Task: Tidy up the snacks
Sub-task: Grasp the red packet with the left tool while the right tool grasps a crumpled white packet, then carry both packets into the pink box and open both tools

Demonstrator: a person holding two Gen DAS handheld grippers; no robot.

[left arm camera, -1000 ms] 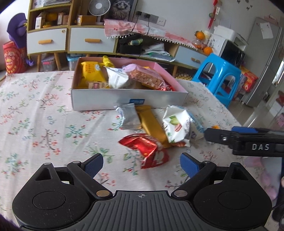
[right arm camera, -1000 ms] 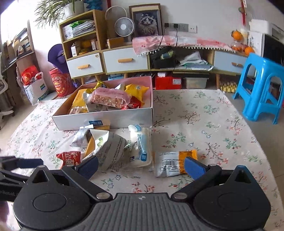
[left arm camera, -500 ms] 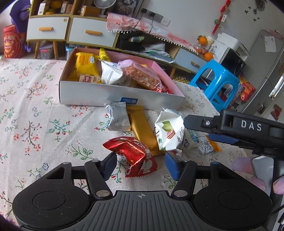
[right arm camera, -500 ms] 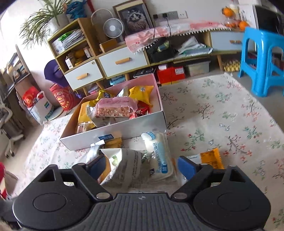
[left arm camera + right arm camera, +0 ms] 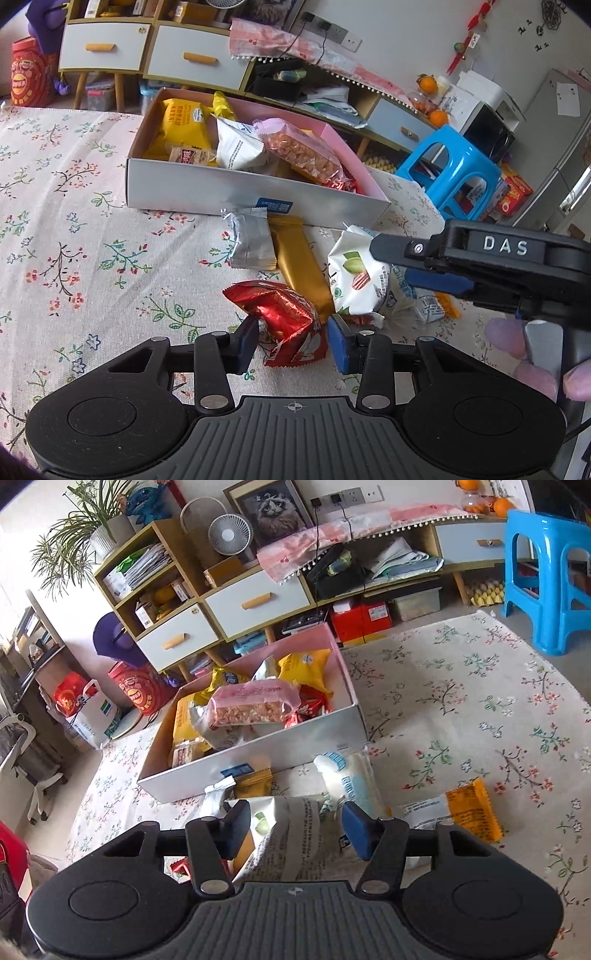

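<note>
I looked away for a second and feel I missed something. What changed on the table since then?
Both grippers moved in and narrowed. The left gripper now has its fingers either side of the red packet; the right gripper straddles the white nut bag. Neither packet looks lifted yet. The box and the other snacks stayed put.

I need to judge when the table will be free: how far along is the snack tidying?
Partly done: several packets already lie in the box. In hand: the left gripper brackets the red packet, the right gripper the white nut bag. Silver packet, gold bar and orange packet remain.
</note>
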